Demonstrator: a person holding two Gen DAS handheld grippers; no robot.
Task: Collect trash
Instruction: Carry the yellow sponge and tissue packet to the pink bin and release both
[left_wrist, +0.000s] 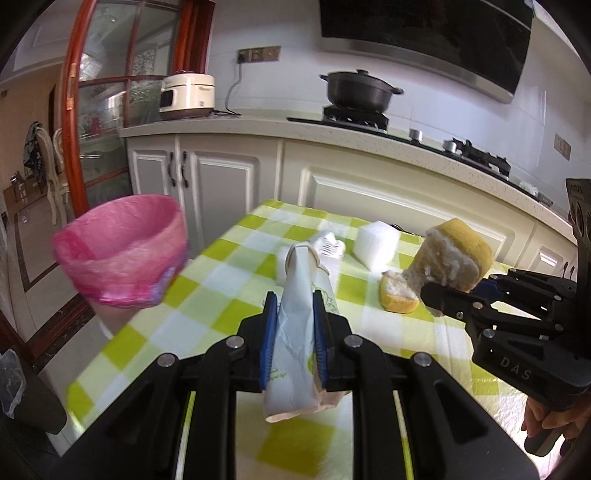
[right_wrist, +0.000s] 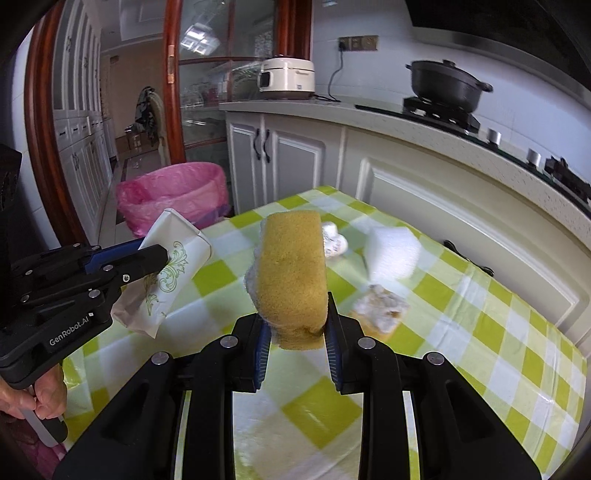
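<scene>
Beyond the table's left edge, a bin lined with a crinkled pink plastic bag (left_wrist: 123, 251) stood on the floor, its round mouth open and its rim near the tablecloth (left_wrist: 207, 295), though whether the two touched could not be told. The cloth was glossy, checked in lime green and white, and it draped over the near left corner.

The left gripper (left_wrist: 294, 317) was clamped on a flattened white paper cup (left_wrist: 295, 332) printed with a green scroll pattern, held above the cloth with its creased mouth pointing forward. Ahead of it lay a crumpled white wrapper (left_wrist: 330, 247), then a blocky white foam piece (left_wrist: 376, 245) with square edges. Nearer the right, a torn bread piece (left_wrist: 399, 295) with a yellow crust and ragged white crumb rested on the cloth.

The right gripper (right_wrist: 297, 328) was closed on a larger chunk of bread (right_wrist: 291, 277), porous golden crust facing the camera and white crumb fraying on its left side, lifted clear of the table.

Open checked cloth lay between the two grippers and the clutter. White panelled cabinets (left_wrist: 221, 177) ran close behind the table's far edge.
</scene>
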